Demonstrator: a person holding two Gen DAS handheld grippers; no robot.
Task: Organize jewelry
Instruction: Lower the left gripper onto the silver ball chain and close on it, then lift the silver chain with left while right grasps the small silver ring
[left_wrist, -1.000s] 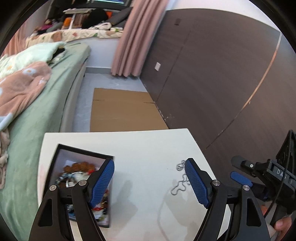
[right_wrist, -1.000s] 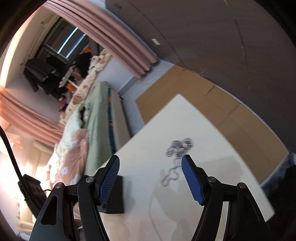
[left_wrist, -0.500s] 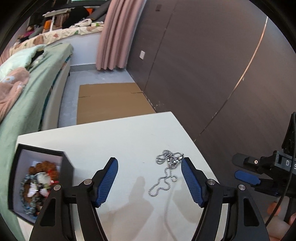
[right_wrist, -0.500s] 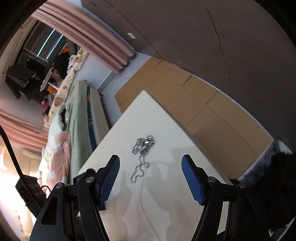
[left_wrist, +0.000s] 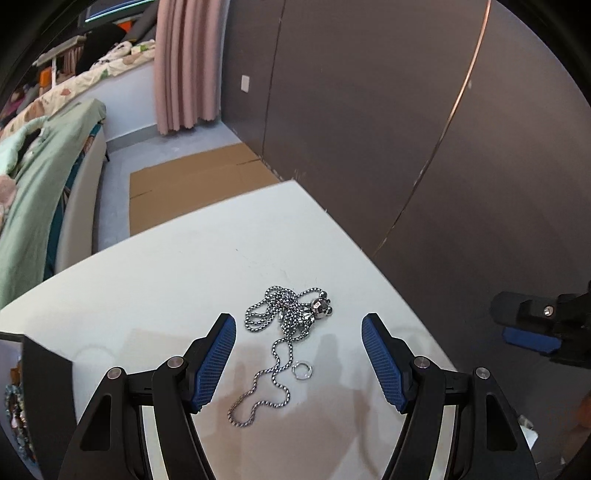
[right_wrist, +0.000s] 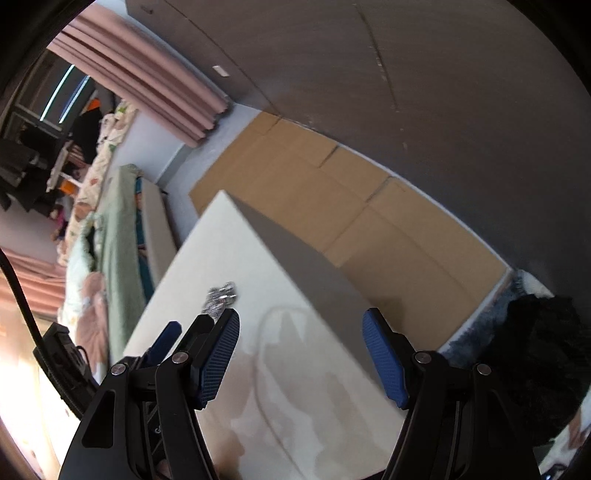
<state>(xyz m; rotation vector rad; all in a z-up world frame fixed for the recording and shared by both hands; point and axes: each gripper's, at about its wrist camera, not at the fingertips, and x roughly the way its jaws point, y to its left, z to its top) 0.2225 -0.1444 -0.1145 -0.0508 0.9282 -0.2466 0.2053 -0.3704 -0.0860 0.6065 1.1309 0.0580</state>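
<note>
Necklace x1, loose ring x1 on table; left gripper & right gripper both agape, empty.

Dark brown panelled wall beside a white table; flattened cardboard on the grey floor, pink curtain, and a bed with green bedding

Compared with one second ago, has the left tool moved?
Yes. The left tool has swung away from the black jewelry box, now at the frame's left edge, and toward the silver chain on the white table, which now lies between its open fingers.
</note>
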